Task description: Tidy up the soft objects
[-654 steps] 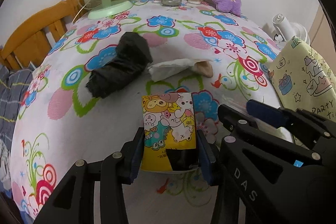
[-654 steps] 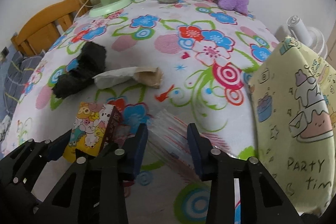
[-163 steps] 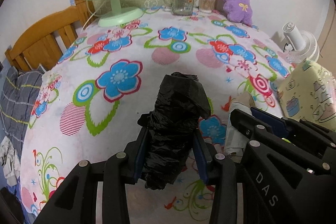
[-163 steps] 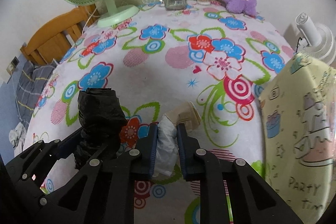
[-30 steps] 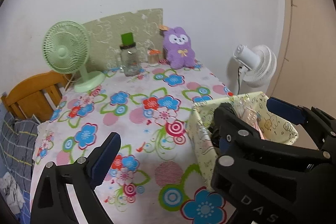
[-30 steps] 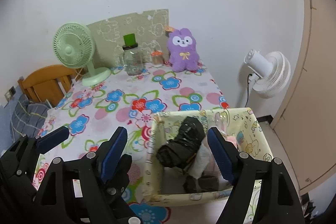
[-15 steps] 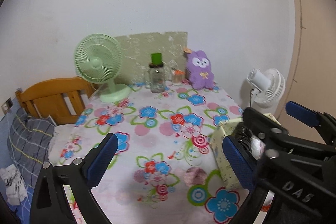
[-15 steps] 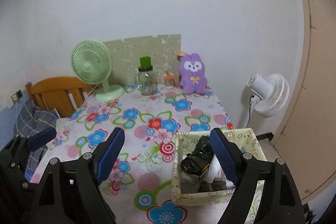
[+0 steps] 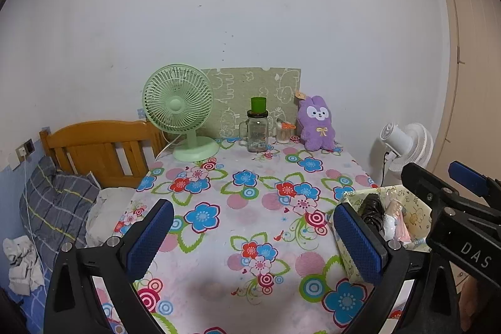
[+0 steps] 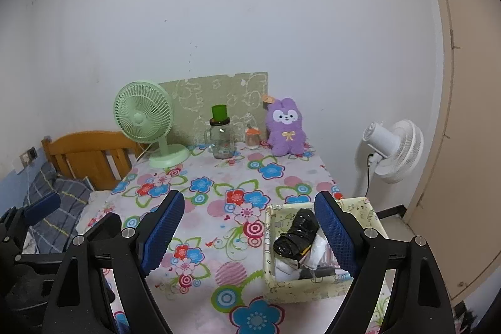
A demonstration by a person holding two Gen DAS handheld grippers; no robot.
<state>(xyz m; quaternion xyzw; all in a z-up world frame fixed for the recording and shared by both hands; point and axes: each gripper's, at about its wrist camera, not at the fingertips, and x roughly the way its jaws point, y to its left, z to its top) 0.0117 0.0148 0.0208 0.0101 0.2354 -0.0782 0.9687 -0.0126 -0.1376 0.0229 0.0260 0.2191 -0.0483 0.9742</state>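
Inside yellow box point(image 10: 313, 290), black bundle point(image 10: 296, 235), white wrap point(image 10: 316, 249)

Bedroom corner, plain white wall point(image 10: 250, 21).
A wooden headboard point(image 9: 97, 149) is standing left of the flower-clothed table point(image 9: 250, 208); a white floor fan point(image 10: 391, 149) is standing at right beside a beige door point(image 10: 463, 115).
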